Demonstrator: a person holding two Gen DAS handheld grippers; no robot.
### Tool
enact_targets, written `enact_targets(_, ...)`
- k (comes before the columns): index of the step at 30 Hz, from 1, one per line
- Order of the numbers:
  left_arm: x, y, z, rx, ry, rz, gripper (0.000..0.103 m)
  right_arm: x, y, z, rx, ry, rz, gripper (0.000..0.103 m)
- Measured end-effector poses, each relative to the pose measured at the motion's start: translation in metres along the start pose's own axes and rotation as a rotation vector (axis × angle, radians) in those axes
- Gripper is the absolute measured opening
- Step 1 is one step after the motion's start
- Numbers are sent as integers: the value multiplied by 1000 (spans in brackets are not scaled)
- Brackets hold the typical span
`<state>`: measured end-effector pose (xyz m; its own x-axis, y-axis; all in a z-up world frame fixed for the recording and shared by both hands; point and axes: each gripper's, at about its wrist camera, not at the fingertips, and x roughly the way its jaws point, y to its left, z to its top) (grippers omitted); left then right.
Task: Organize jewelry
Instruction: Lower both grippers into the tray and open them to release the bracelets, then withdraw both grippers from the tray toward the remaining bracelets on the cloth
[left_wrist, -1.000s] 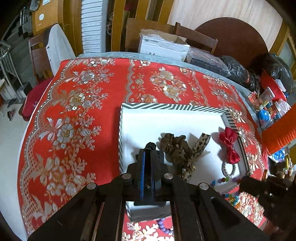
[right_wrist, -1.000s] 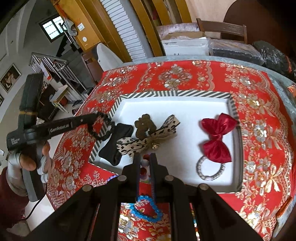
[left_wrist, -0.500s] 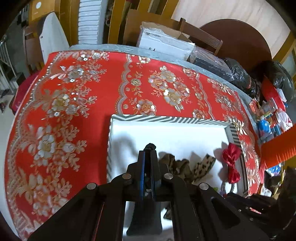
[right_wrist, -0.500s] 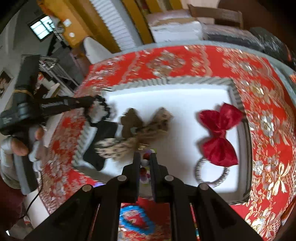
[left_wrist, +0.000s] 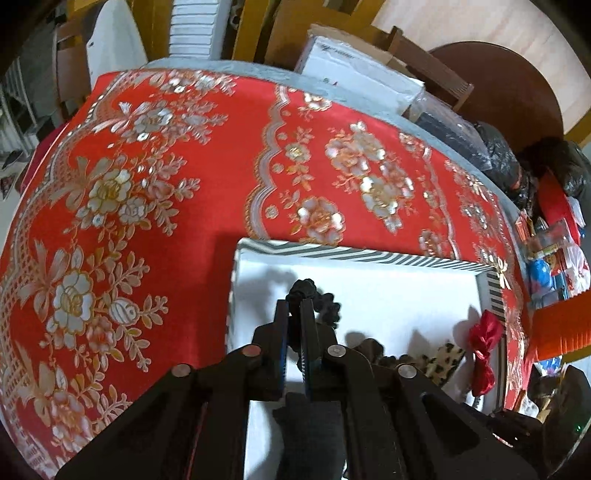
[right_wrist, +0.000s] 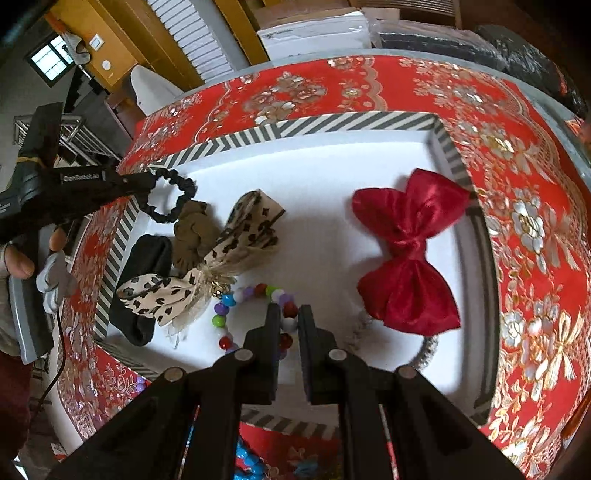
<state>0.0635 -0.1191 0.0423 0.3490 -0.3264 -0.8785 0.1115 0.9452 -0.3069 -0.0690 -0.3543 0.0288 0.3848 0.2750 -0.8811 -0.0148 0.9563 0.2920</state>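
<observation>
The black ruffled fabric hair tie (left_wrist: 314, 295) sits clamped between the pressed-together jaws of the left gripper (left_wrist: 294, 314) in the left wrist view, hanging over the near-left corner of the shallow white tray with a black-and-white striped rim (left_wrist: 332, 253); a second ago the gripper was farther back, with the tray's near edge and more of the red floral tablecloth (left_wrist: 147, 184) showing below it, and it has since come forward and lower over the tray floor. At the right of this view lie the leopard-print fabric bow (left_wrist: 447, 356) and the red satin bow (left_wrist: 482, 350), both now nearer the frame's edge than before. In the right wrist view, the right gripper (right_wrist: 289, 317) is closed on the multicoloured bead bracelet (right_wrist: 236, 314), whose loop rests on the tray floor; a second ago these beads were still outside the tray's near rim. The hair tie dangles from the left gripper at the upper left, held in a person's hand (right_wrist: 22, 254). Beside the beads lie the leopard-print bow, an olive-brown scrunchie (right_wrist: 194, 236), a black cloth pouch (right_wrist: 144, 284), the red bow and a silver braided ring (right_wrist: 424, 350). A blue bead bracelet (right_wrist: 247, 461) lies on the cloth outside the tray.
</observation>
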Motion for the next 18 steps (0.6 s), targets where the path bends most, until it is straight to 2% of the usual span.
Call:
enact_targets(3,2,6,-1,-19,-5,2,2,6,4,2,-13,6,-12,10)
enact_targets(5,2,9,-3,-24,-3,2,11,7,5,2,-20,12,-25,10)
enact_targets(7,0,10,-4,-24,-5,-11,14,7,5,2,-24,11,-35,11)
enact_targets(13,-17,-1,-9,33,-44,26,18,-3,3,3,-11,-10,-44,32)
enact_targets(18,-34,-10,-18,69,-71,50,19,-13,4,0,-3,-24,-40,34)
